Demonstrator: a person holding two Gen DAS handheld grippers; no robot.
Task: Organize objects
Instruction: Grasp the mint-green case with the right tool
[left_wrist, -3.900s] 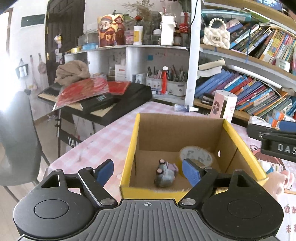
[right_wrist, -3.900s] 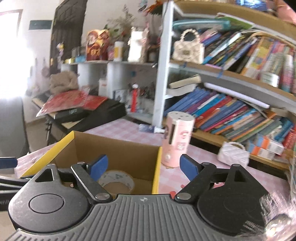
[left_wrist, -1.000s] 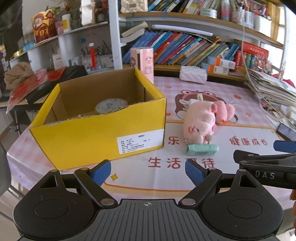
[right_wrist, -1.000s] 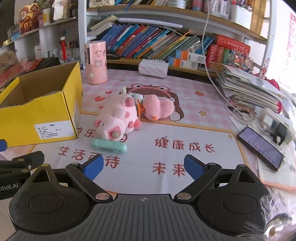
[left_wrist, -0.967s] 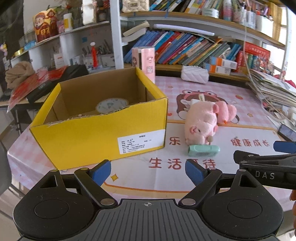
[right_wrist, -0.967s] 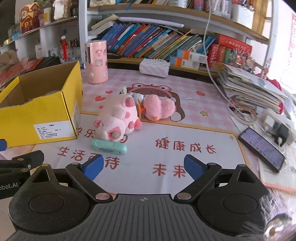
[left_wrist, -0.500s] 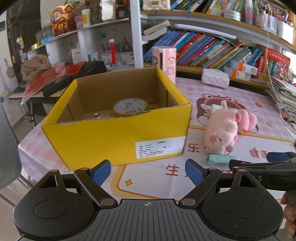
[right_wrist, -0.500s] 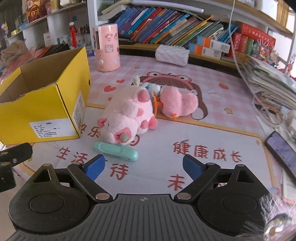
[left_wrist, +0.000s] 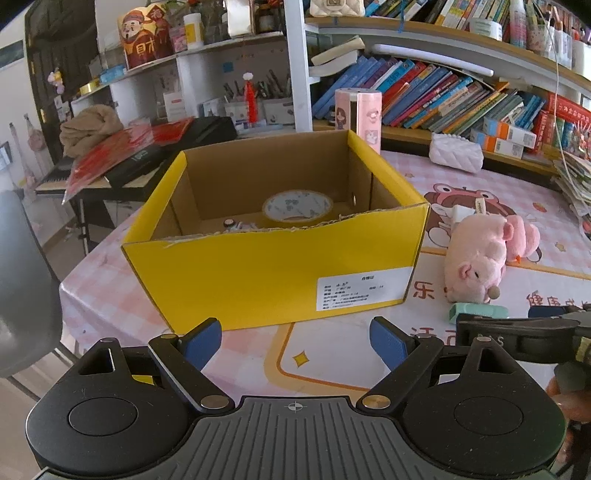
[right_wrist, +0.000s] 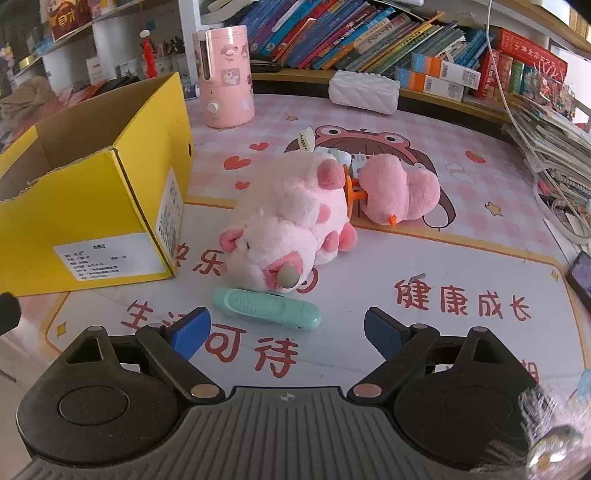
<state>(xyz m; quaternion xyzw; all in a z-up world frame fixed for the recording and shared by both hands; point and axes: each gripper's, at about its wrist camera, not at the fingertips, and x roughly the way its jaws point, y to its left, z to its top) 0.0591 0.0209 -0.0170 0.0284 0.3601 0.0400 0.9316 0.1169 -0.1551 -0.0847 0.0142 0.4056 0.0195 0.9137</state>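
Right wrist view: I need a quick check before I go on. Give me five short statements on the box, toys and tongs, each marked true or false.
1. The mint green case lies on the mat in front of the pink pig plush. True.
2. The right tongs are shut on the case. False: they are open and hold nothing.
3. A tape roll lies inside the yellow box. True.
4. The pig plush is already in the box. False: it lies on the mat beside the box.
5. The left tongs are open and empty. True.
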